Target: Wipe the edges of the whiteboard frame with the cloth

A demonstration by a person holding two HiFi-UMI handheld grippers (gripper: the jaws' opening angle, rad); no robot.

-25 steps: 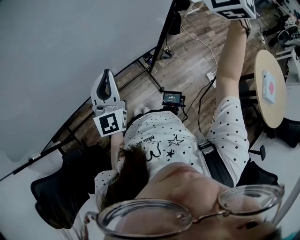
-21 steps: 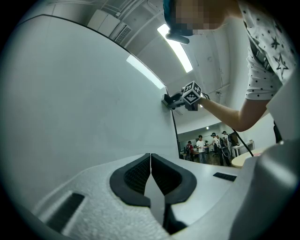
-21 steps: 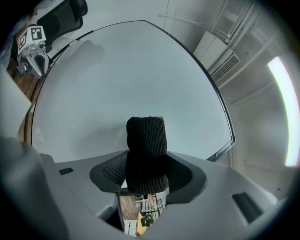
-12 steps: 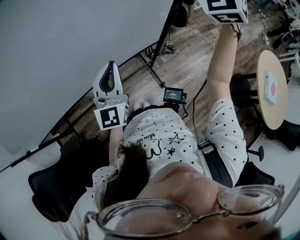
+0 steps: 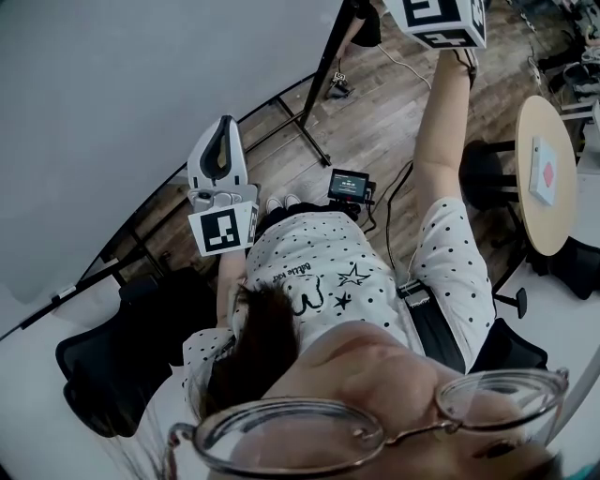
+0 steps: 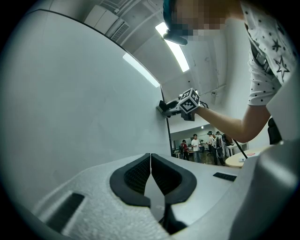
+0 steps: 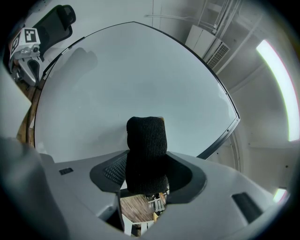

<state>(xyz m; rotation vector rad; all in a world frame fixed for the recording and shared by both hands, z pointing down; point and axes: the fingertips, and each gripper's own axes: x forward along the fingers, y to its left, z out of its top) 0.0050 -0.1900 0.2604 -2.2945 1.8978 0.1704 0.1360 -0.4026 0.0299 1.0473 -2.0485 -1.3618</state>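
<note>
The whiteboard [image 5: 141,94] fills the upper left of the head view. My right gripper [image 7: 146,164] is shut on a folded black cloth [image 7: 146,140], which points at the board's surface near its dark frame [image 7: 224,137]. In the head view only that gripper's marker cube [image 5: 436,19] shows, at the top by the board's corner. The left gripper view shows the right gripper [image 6: 180,105] held against the frame's vertical edge [image 6: 168,136]. My left gripper [image 5: 221,141] hangs lower, next to the board's bottom edge. It is shut [image 6: 150,159] with nothing between its pads.
A round wooden table [image 5: 553,216] with a white card [image 5: 542,172] stands at the right. A black chair [image 5: 122,366] sits at the lower left. A small screen device [image 5: 349,185] and cables lie on the wood floor by the board's stand [image 5: 323,70]. Several people [image 6: 206,147] stand far off.
My left gripper has drifted slightly up along the board's lower edge. The right gripper's cube has shifted a little left and up at the board's corner, with the cloth still held.
</note>
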